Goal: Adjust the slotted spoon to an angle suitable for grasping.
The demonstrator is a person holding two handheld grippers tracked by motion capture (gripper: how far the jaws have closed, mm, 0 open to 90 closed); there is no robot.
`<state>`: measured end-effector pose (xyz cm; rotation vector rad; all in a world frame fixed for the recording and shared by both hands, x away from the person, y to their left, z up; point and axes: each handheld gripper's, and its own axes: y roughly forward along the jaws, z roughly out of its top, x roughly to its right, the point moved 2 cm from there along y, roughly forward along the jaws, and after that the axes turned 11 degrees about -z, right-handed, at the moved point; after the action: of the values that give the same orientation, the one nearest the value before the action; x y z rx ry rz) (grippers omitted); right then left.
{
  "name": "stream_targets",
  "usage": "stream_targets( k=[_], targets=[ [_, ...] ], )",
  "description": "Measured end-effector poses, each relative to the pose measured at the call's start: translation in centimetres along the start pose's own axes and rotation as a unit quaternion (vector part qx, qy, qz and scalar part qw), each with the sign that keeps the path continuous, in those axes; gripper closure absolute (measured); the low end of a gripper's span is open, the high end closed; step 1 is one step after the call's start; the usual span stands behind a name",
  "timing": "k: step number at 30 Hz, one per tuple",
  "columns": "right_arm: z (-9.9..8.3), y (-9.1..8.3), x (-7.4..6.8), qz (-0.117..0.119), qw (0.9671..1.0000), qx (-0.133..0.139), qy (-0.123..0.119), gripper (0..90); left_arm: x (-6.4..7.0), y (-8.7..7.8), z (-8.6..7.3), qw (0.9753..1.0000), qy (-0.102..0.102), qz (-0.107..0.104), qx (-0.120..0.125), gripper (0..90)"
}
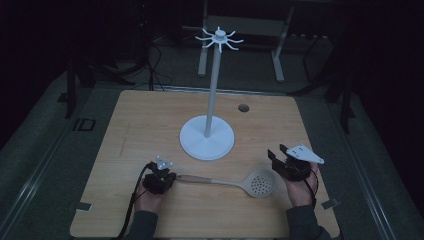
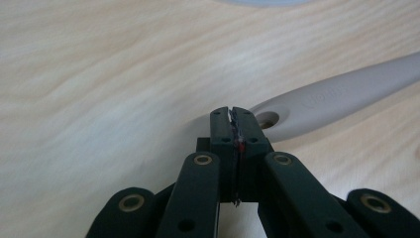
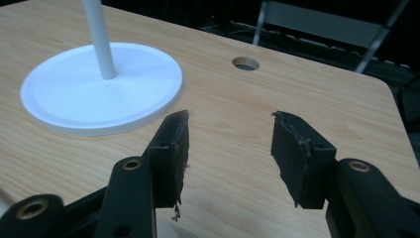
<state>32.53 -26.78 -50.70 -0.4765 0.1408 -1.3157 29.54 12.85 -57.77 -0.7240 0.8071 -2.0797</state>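
Dim room, light wooden counter [image 1: 150, 120]: the beige perforated plastic skimmer [image 1: 235, 183] lies flat, unhung from the white hook stand [image 1: 207, 137]. Left tongs [image 2: 232, 115] closed beside its handle end, gripping nothing; right tongs [image 3: 229, 130] gape open.

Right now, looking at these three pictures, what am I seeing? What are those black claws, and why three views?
A person sits at a wooden table, holding a hand-worked two-jaw gripper in each hand. One camera looks down from above; one rides on each gripper.

On the table lie a slotted spoon and a white hook stand.

The left gripper has its jaws shut, tips by the hole in the spoon's handle; whether it pinches the handle is unclear. The right gripper is open, holding nothing, beside the spoon's bowl.
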Motion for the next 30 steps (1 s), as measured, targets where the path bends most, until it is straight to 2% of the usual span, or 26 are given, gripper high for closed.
stream_targets(
  k=[2,8,10,12,20,23,27,30],
  targets=[
    [0.2,0.0,-0.2,0.006,1.0000,0.001,-0.002,50.5,0.1,0.8,0.8,1.0000,0.005,0.003,0.005,88.4],
    [1.0,0.1,-0.6,0.018,0.9998,0.006,0.000,52.4,-0.4,0.7,1.0,0.9999,0.001,0.010,0.010,85.1],
    [1.6,0.1,-0.9,0.025,0.9996,0.007,-0.005,53.4,-0.4,-0.1,0.8,0.9997,0.003,0.016,0.021,83.2],
    [2.1,0.0,-1.0,0.031,0.9995,0.009,-0.007,54.1,-0.5,-0.4,0.7,0.9996,0.004,0.018,0.021,81.8],
    [3.2,0.0,-1.3,0.037,0.9992,0.009,-0.015,55.4,-1.4,-2.2,-0.4,0.9983,-0.005,0.041,0.041,78.1],
    [3.4,0.3,-2.0,0.044,0.9987,0.003,-0.026,55.5,-2.0,-3.1,-0.9,0.9974,-0.003,0.049,0.053,74.8],
    [3.7,0.3,-2.7,0.061,0.9972,0.008,-0.042,53.0,-2.4,-4.4,-1.2,0.9958,0.002,0.061,0.068,74.5],
    [4.0,0.3,-2.9,0.064,0.9968,0.006,-0.049,52.7,-2.7,-5.0,-1.5,0.9948,0.007,0.071,0.073,73.6]
  ],
)
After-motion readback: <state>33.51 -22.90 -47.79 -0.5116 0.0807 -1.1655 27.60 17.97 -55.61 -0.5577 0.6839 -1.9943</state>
